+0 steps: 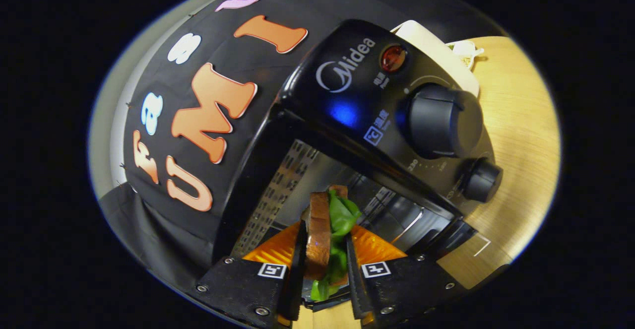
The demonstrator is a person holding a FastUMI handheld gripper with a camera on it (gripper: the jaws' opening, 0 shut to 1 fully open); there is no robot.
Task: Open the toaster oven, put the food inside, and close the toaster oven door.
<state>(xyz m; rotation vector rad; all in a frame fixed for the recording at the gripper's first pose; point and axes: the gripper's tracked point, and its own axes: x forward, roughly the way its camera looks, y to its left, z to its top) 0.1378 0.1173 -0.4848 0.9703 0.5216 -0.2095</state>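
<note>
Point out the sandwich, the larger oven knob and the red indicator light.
sandwich (pixel 320 234): gripper view, on its brown bread slice, clamped between the fingers.
larger knob (pixel 441 120): gripper view, on its front face.
red indicator light (pixel 393 58): gripper view, on its lens.

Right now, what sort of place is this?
Probably a mock kitchen counter in a recording booth: an open toaster oven on a wooden table, and the hand-held gripper shut on a sandwich.

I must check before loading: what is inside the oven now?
The oven is open: a perforated wall and wire rack show. The sandwich, held in the gripper, covers the middle of the cavity.
</note>
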